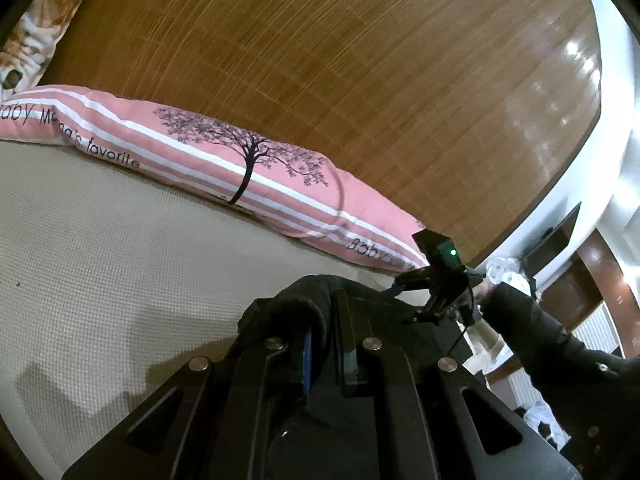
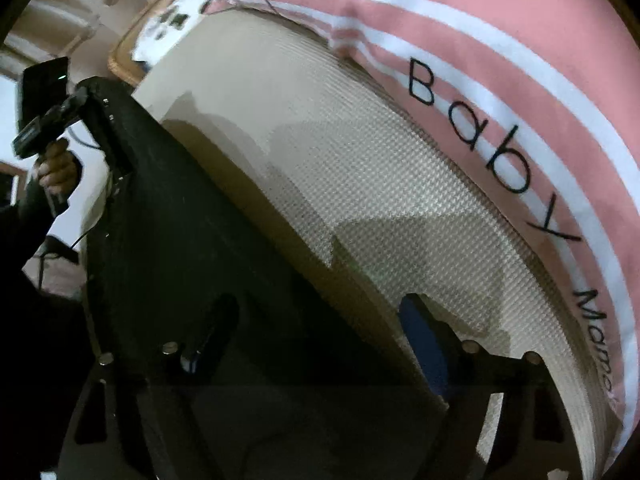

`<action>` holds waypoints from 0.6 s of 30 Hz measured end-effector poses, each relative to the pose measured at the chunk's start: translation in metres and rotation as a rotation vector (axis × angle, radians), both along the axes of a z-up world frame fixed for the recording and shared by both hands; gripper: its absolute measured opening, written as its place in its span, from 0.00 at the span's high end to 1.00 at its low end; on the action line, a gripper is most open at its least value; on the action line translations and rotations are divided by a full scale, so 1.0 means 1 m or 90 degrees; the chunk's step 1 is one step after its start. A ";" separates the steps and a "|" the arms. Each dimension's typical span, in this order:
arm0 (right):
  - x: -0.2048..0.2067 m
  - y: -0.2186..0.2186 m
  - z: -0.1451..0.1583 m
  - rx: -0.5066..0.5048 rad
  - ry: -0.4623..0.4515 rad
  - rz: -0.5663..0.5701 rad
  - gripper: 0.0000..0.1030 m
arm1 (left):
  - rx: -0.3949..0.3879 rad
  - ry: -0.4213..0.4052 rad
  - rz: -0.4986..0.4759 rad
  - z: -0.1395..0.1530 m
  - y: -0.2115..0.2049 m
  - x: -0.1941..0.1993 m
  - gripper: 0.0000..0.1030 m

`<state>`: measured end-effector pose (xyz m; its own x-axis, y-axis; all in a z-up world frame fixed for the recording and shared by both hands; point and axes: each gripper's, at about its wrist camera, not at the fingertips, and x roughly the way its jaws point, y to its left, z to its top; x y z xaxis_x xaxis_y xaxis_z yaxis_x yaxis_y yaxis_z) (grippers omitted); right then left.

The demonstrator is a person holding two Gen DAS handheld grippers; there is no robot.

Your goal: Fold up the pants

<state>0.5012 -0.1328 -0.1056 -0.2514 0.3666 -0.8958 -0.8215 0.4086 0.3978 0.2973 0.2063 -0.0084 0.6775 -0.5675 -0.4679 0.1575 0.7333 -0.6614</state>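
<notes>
Both tools, left and right, clamp the black pants (above a beige bedspread).

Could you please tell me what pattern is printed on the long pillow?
The pillow is pink with white stripes, a black tree and black lettering; it shows best in the left wrist view.

Both wrist views low, close over bed; share pink pillow.

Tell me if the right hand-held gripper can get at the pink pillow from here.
Probably not yet: the right hand-held gripper appears shut on the black pants. The pink pillow lies just beyond, across bare mattress.
</notes>
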 end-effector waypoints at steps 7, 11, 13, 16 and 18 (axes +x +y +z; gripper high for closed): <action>0.009 -0.024 0.000 -0.039 0.020 0.002 0.49 | 0.013 0.006 0.014 0.000 0.002 -0.004 0.92; 0.007 -0.045 -0.003 -0.064 0.013 0.000 0.51 | 0.028 0.007 0.016 0.000 0.000 -0.001 0.92; 0.008 -0.050 -0.003 -0.063 0.004 -0.011 0.58 | 0.028 0.011 0.020 -0.001 0.000 0.000 0.92; 0.008 -0.053 -0.002 -0.061 -0.009 -0.037 0.67 | 0.032 0.021 0.027 -0.003 -0.002 0.003 0.92; 0.002 -0.053 0.000 -0.068 -0.042 -0.046 0.75 | 0.045 0.026 0.030 -0.003 -0.004 0.005 0.92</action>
